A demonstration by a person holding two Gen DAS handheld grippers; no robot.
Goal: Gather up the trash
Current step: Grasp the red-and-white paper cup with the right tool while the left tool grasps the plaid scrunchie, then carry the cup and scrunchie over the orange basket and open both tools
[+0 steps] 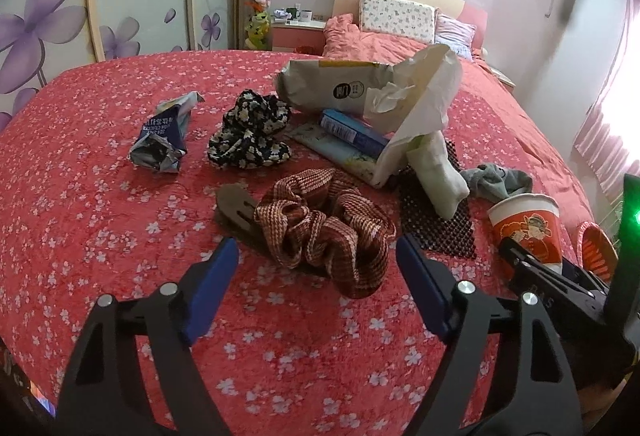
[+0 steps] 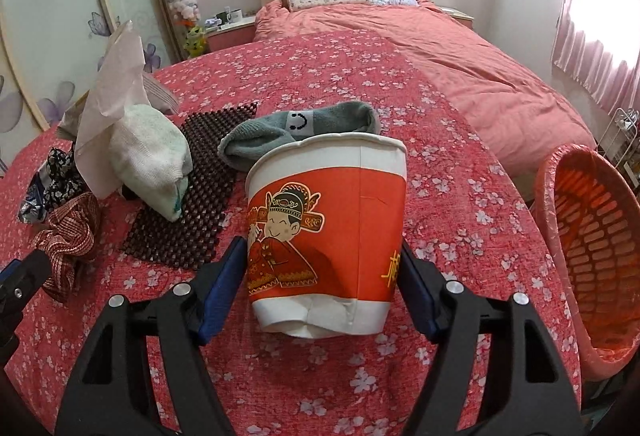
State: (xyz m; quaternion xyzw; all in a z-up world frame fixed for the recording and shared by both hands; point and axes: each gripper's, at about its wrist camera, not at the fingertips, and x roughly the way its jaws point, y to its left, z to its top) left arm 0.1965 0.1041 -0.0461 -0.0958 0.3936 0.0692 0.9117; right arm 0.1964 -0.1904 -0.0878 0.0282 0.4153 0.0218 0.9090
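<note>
A red and white paper cup (image 2: 326,232) with a cartoon figure stands between the fingers of my right gripper (image 2: 322,292); the blue pads press its sides and its base looks dented. It also shows in the left wrist view (image 1: 526,226). My left gripper (image 1: 318,276) is open and empty, just in front of a brown plaid scrunchie (image 1: 324,232). Further back lie a crumpled blue foil wrapper (image 1: 164,140), a crumpled paper bag (image 1: 332,86) and white tissue paper (image 1: 424,108). An orange basket (image 2: 592,236) lined with a pink bag stands at the right.
On the red floral cover (image 1: 100,196) also lie a black floral scrunchie (image 1: 250,132), a blue box (image 1: 352,130), a white rolled sock (image 1: 438,176) on a dark mesh mat (image 2: 192,208), and a grey sock (image 2: 296,132). A bed (image 2: 440,48) stands behind.
</note>
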